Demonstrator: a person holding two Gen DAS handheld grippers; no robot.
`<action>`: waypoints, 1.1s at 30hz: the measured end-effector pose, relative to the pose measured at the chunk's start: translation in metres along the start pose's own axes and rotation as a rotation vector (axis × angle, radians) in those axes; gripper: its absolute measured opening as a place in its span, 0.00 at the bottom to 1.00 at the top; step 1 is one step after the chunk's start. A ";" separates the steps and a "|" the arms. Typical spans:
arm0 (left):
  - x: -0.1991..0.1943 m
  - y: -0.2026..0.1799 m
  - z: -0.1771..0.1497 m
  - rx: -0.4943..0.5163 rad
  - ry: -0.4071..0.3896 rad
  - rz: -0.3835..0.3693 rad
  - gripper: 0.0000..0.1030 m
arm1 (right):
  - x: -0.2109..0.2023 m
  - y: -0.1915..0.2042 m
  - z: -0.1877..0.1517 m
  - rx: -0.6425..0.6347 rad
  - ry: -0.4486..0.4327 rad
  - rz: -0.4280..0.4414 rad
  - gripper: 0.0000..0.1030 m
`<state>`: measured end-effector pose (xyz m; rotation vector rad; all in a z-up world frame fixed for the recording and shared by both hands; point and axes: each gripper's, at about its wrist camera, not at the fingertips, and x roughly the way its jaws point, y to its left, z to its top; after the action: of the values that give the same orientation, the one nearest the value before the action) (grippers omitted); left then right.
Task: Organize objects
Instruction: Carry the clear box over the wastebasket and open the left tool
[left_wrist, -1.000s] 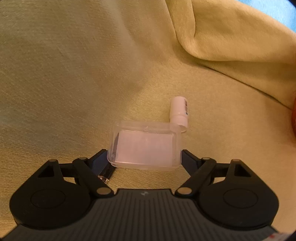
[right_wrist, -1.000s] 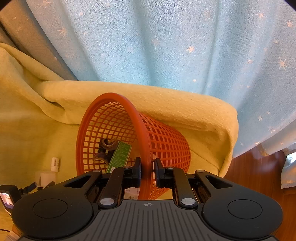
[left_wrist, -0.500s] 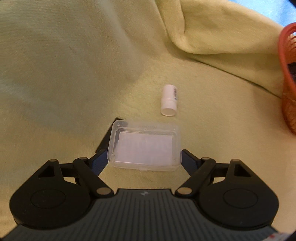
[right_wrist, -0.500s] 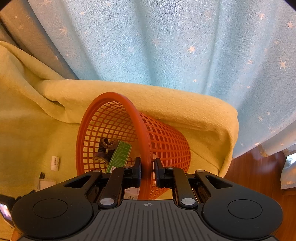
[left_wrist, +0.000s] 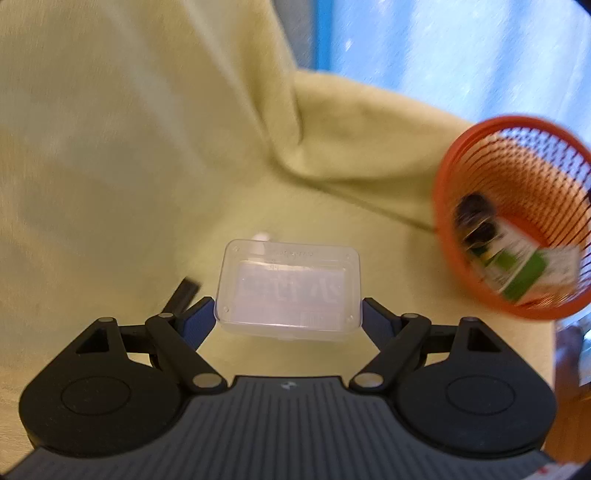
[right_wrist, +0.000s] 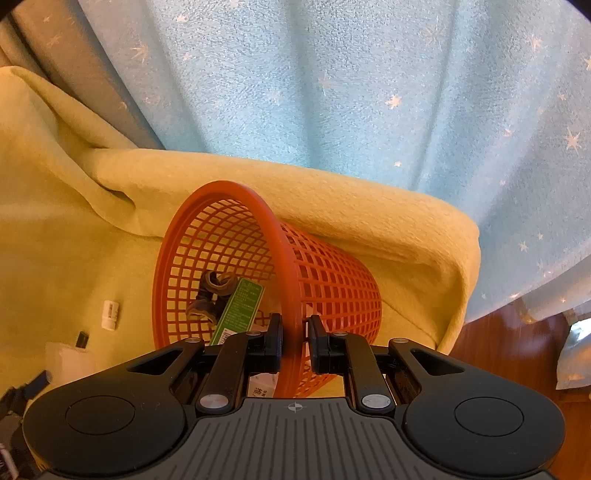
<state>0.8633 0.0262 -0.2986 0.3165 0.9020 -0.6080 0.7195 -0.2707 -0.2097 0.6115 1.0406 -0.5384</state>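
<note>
My left gripper (left_wrist: 289, 314) is shut on a clear plastic box (left_wrist: 290, 286) and holds it up off the yellow blanket (left_wrist: 129, 166). The orange mesh basket (left_wrist: 480, 151) lies tilted to the right, with a green-and-white carton (left_wrist: 524, 273) and a dark object (left_wrist: 476, 218) inside. My right gripper (right_wrist: 295, 341) is shut on the basket's rim (right_wrist: 284, 258), one finger inside and one outside. In the right wrist view the carton (right_wrist: 240, 310) and the dark curled object (right_wrist: 214, 291) rest in the basket. A small white tube (right_wrist: 110, 314) and a small black piece (right_wrist: 82, 339) lie on the blanket to its left.
A light blue star-patterned curtain (right_wrist: 369, 92) hangs behind the blanket-covered seat. Wooden floor (right_wrist: 509, 350) shows at the lower right, past the blanket's edge. The blanket folds up into a ridge (right_wrist: 332, 184) behind the basket. A black strip (left_wrist: 183, 291) lies by my left fingers.
My left gripper has lifted the clear box off the blanket and swung right, bringing the basket into its view. The white tube is now mostly hidden behind the box. The right gripper holds still.
</note>
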 end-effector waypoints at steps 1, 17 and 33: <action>-0.004 -0.004 0.003 0.000 -0.009 -0.011 0.80 | 0.000 0.000 0.000 -0.002 0.001 0.001 0.10; -0.028 -0.068 0.033 0.056 -0.078 -0.173 0.80 | 0.002 -0.004 0.000 -0.018 -0.001 0.022 0.10; -0.018 -0.105 0.045 0.100 -0.091 -0.274 0.80 | 0.000 -0.010 0.000 -0.009 0.000 0.037 0.10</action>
<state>0.8185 -0.0728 -0.2580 0.2545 0.8344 -0.9155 0.7129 -0.2780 -0.2120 0.6213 1.0292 -0.5010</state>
